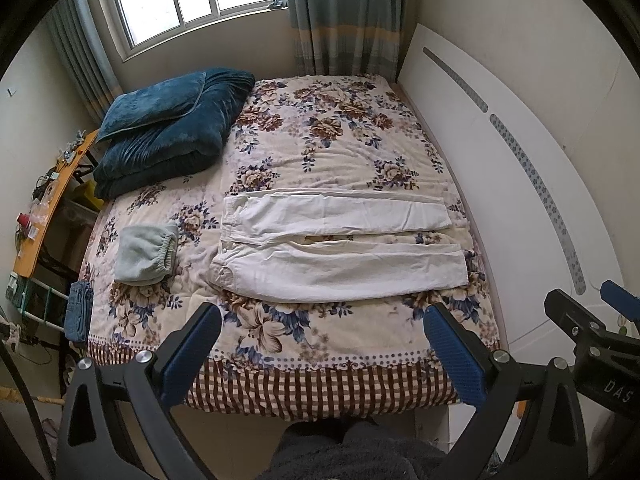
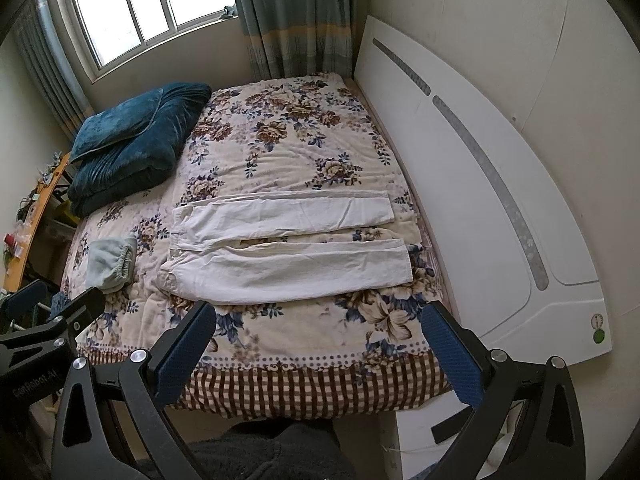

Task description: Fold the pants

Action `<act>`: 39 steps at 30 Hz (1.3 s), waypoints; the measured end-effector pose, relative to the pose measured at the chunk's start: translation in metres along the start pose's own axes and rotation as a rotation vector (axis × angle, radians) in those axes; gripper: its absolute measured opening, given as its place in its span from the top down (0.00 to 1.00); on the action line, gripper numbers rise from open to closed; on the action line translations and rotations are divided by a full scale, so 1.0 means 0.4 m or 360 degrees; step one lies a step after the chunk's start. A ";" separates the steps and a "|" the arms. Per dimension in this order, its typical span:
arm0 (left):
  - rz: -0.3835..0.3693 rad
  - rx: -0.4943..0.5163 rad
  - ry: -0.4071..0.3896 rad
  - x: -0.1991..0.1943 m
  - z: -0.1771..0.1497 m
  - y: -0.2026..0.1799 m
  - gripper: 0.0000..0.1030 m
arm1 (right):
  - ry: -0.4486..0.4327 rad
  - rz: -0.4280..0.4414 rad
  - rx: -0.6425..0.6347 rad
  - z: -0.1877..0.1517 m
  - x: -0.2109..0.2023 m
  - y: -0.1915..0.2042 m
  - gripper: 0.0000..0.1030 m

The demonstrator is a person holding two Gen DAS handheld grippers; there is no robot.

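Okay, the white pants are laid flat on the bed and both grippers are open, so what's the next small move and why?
Probably bring the left gripper down to the near waist corner of the white pants. Both it and the right gripper hang open above the near edge of the bed, touching nothing, and the pants lie spread flat with both legs apart, unfolded.

1. The left gripper (image 1: pixel 322 318) had black angular arms, each with a triangular cut-out.
2. Its fingers (image 1: pixel 456 356) carried ribbed blue pads.
3. Silver round screws (image 1: pixel 500 356) sat at the arm joints.
4. The right gripper (image 2: pixel 318 318) was built the same; white lettering marked the black body at its 3 o'clock side.
5. The person wore dark, fuzzy clothing (image 1: pixel 352 452) at 6 o'clock.
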State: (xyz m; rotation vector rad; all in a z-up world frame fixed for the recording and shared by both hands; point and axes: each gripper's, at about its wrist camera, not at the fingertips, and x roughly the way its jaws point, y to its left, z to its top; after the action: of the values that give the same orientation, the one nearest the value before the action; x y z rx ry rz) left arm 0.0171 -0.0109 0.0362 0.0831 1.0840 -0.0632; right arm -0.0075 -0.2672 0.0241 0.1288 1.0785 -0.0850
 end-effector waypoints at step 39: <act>0.0123 -0.0081 -0.0060 0.086 -0.017 0.057 0.00 | -0.0006 0.0073 0.0129 0.055 0.075 0.003 0.00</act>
State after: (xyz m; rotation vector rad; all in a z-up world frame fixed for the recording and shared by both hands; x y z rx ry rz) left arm 0.0293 0.0120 0.0033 0.0773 1.0434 0.0321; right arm 0.0259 -0.2694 0.0079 0.2260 1.0681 -0.0879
